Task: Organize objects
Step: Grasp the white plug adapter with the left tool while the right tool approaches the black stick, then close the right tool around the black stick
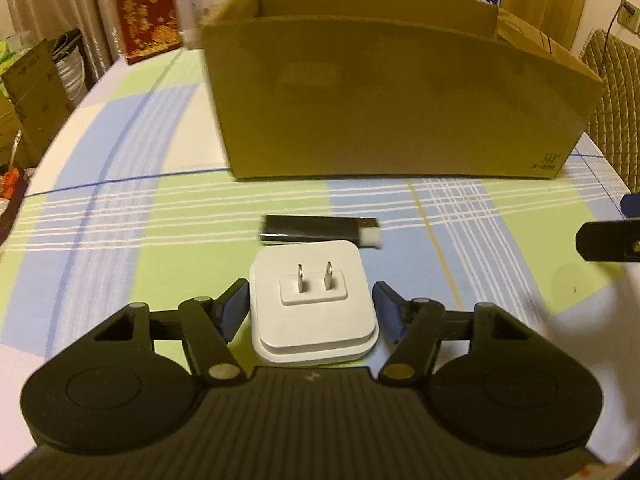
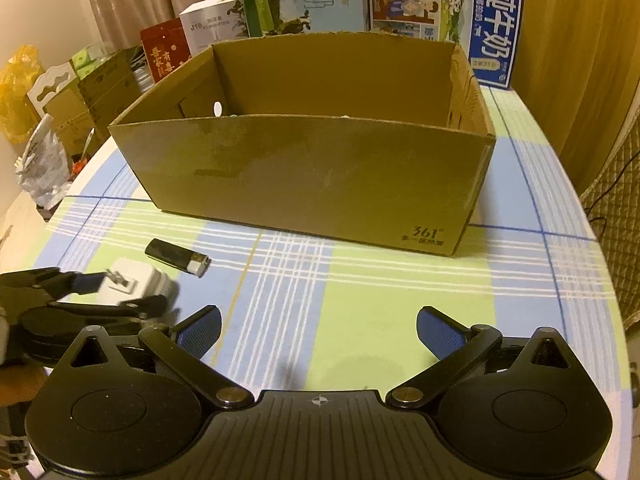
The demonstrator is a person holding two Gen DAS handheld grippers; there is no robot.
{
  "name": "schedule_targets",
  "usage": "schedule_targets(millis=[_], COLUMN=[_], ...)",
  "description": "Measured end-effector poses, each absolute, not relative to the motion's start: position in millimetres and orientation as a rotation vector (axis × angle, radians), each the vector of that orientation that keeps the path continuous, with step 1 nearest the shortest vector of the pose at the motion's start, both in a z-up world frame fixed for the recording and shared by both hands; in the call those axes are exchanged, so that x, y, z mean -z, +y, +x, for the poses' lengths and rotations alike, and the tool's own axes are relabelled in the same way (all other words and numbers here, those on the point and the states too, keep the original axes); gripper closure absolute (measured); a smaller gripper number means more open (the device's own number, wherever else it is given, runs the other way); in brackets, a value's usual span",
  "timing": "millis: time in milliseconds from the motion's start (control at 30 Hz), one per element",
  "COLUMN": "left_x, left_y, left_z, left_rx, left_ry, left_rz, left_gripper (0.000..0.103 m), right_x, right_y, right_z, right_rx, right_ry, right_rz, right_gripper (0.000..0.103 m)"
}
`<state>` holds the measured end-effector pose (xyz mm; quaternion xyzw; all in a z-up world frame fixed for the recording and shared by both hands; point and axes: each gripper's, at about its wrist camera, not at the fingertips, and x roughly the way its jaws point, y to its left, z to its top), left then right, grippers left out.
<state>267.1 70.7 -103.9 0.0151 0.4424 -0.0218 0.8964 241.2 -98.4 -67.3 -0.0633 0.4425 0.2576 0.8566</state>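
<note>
One white plug adapter (image 1: 312,304), two metal prongs up, between left fingers (image 1: 234,306). One black lighter (image 1: 318,230) just past those fingertips. One open cardboard box (image 1: 392,100) farther ahead. Two grippers: left gripper (image 1: 312,302), right gripper (image 2: 319,330). Two blue pads per gripper. One checked tablecloth (image 2: 360,280). Three milk cartons (image 2: 492,28) behind box.

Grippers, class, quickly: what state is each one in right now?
Left gripper: jaws around the white plug; grip cannot be told.
Right gripper: open, holding nothing.
</note>
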Motion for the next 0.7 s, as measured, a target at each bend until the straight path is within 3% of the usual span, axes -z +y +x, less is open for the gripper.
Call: schedule_targets(millis=[367,700], left_x=[59,50], left_y=[139,175], left_z=[250,254], left_rx=[-0.006,-0.022], left_ry=[0.846,0.81], left_rz=[0.084,0.015], left_gripper=[0.04,0.04], right_x=[83,109], right_y=[-45,7], right_z=[210,204], right_rx=[-0.659,-0.614], right_ry=[0.849,0.802], right_rz=[-0.105,-0.032], right_gripper=[0.002,0.003])
